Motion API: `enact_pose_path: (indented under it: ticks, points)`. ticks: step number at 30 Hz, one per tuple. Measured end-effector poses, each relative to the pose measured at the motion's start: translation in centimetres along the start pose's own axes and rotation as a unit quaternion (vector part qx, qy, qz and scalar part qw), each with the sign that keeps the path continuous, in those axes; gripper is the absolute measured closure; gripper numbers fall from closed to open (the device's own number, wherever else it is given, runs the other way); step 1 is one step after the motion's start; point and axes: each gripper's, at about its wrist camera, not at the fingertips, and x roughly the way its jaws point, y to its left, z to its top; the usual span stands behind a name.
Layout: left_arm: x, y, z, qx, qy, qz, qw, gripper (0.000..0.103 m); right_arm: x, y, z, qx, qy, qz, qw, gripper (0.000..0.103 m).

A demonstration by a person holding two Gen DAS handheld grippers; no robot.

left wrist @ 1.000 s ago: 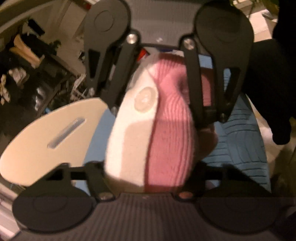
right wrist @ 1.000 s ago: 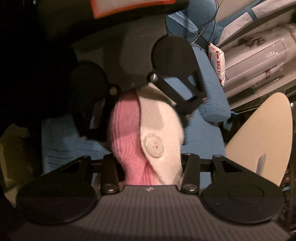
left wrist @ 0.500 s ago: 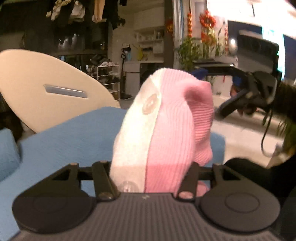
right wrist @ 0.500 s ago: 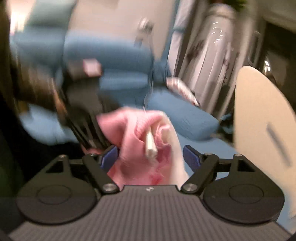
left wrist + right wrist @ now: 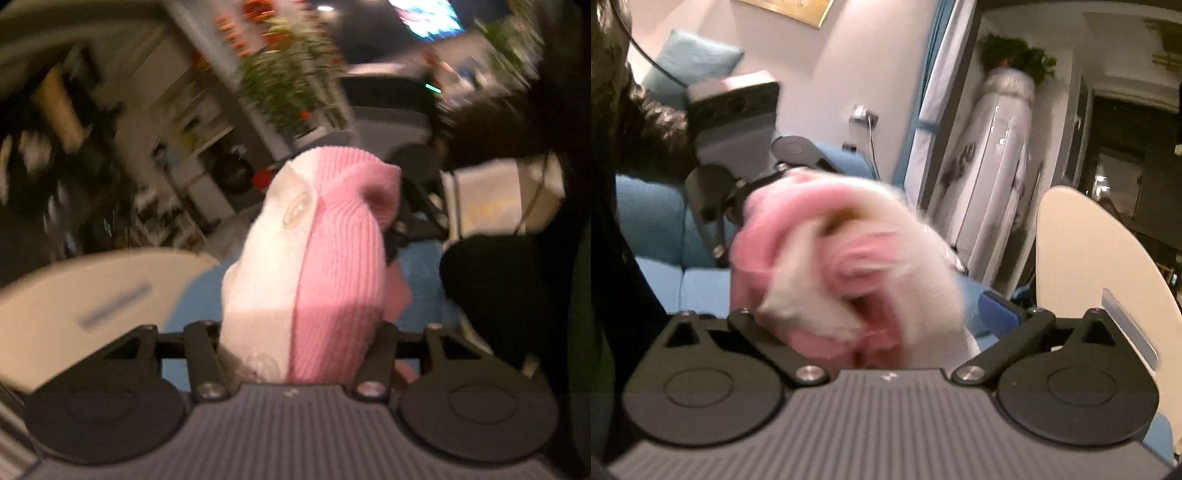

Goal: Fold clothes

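A pink and white knit garment (image 5: 314,266) with large pale buttons hangs bunched between my two grippers, lifted above the blue sofa. My left gripper (image 5: 299,332) is shut on it; the cloth hides the fingertips. In the right wrist view the same garment (image 5: 849,269) is a blurred bundle covering my right gripper (image 5: 882,325). The right jaws stand wide apart with a blue pad (image 5: 999,308) showing, and the cloth lies loosely between them. The left gripper (image 5: 746,192) shows beyond the bundle, and the right gripper (image 5: 413,206) shows behind the cloth in the left view.
A blue sofa (image 5: 657,229) lies below and behind. A cream oval board (image 5: 1100,280) with a slot stands at the right, also in the left wrist view (image 5: 92,306). A covered white appliance (image 5: 997,166) and potted plants (image 5: 284,85) stand further back.
Both grippers have swung up from looking down at the sofa to facing the room, carrying the garment. The right jaws have opened wider and the cloth has bunched there.
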Motion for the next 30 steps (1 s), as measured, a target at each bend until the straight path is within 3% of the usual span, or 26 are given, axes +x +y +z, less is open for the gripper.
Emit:
enact_pose_path:
  ticks: [4,6,8,10,11,14,19,21,22,23,24,25,27,28,30]
  points:
    - [0.8,-4.6,1.3,0.070,-0.027,0.005,0.9972,0.050,0.1,0.6,-0.9,-0.003,0.009,0.063,0.998,0.000]
    - [1.7,-6.7,0.8,0.093,-0.028,0.012,0.9952,0.050,1.0,1.1,-1.2,-0.013,0.039,0.058,0.997,0.001]
    - [2.6,-8.3,0.1,0.100,-0.019,0.043,0.9939,0.043,1.7,1.8,-1.5,-0.036,0.081,0.053,0.995,0.056]
    - [3.3,-9.1,-0.8,0.072,-0.018,0.063,0.9952,0.032,1.7,2.7,-1.6,-0.067,0.104,0.032,0.992,0.061]
    - [3.8,-9.3,-1.3,0.052,-0.019,0.070,0.9960,0.020,1.7,3.3,-1.5,-0.089,0.114,0.022,0.989,0.061]
    - [4.6,-11.5,-2.5,0.038,-0.039,0.115,0.9919,0.002,1.9,6.0,-1.0,-0.186,0.129,-0.008,0.974,0.063]
    - [5.0,-14.1,-4.1,0.050,-0.088,0.131,0.9863,0.000,0.7,7.0,1.3,-0.221,0.101,0.005,0.970,0.063]
    - [6.0,-14.6,-4.1,0.060,-0.083,0.125,0.9869,0.000,0.9,7.1,1.8,-0.231,0.114,0.030,0.966,0.063]
    - [6.6,-15.3,-4.3,0.080,-0.074,0.122,0.9865,0.009,1.3,7.2,1.9,-0.236,0.122,0.040,0.963,0.063]
    - [6.9,-15.7,-4.3,0.088,-0.056,0.118,0.9876,0.034,1.7,7.3,2.1,-0.239,0.126,0.045,0.962,0.063]
    - [7.2,-15.7,-4.4,0.081,-0.041,0.116,0.9890,0.038,2.2,7.6,2.2,-0.245,0.133,0.051,0.959,0.063]
    - [7.5,-15.4,-4.5,0.040,-0.018,0.109,0.9930,0.044,2.8,7.9,2.2,-0.251,0.140,0.052,0.956,0.062]
    - [5.8,-14.9,-5.4,-0.028,-0.011,0.115,0.9929,0.050,4.0,7.5,2.4,-0.231,0.141,0.043,0.962,0.060]
    - [5.3,-14.1,-6.1,-0.100,-0.005,0.125,0.9871,0.051,4.5,7.2,2.6,-0.218,0.140,0.038,0.965,0.056]
    - [4.1,-13.3,-7.4,-0.198,-0.008,0.144,0.9695,0.051,5.7,6.0,3.1,-0.148,0.113,0.022,0.982,0.048]
